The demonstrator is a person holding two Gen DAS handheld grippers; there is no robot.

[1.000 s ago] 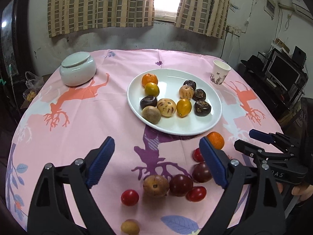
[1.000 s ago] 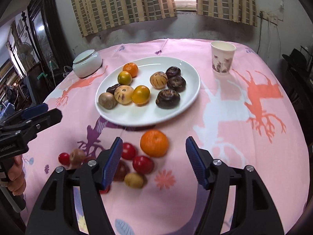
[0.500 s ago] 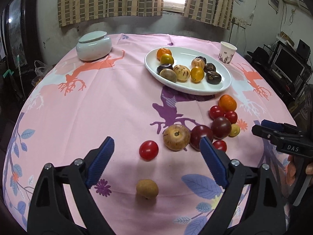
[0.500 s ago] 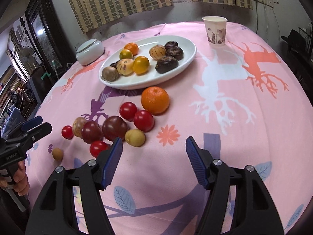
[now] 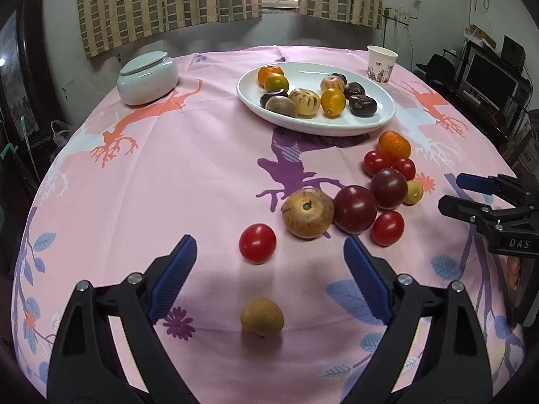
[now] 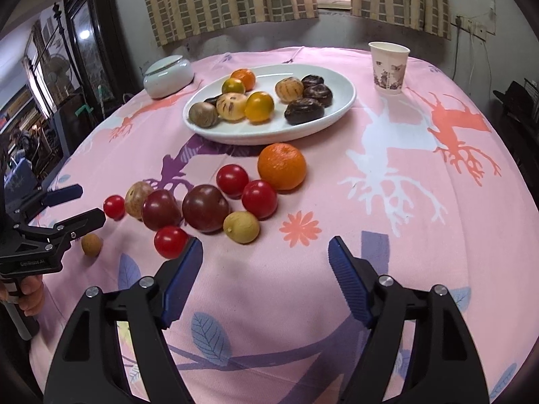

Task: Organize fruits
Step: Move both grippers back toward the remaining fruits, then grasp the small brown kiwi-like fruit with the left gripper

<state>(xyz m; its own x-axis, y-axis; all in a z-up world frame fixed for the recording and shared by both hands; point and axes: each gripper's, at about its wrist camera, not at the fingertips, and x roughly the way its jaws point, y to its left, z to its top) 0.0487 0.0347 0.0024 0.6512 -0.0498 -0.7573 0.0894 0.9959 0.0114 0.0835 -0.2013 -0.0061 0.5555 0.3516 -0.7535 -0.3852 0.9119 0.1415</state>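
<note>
Left wrist view: left hand-held gripper [image 5: 267, 257] gapes wide; red tomato [image 5: 257, 242] at 12 o'clock, brown fruit's [image 5: 307, 212] stem facing up; right hand-held gripper [image 6: 265, 256] wide, empty.

pink tablecloth [image 5: 188, 175], white plate [image 5: 377, 121], loose fruit [image 5: 353, 208], lidded jar [image 5: 147, 77], paper cup [image 5: 381, 64]

Both grippers apparently drew back from plate [image 5: 384, 116].

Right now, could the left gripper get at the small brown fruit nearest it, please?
Probably yes: the left gripper is open, the small brown fruit lies between its fingers, apart from the other fruit, nothing covering it.
</note>
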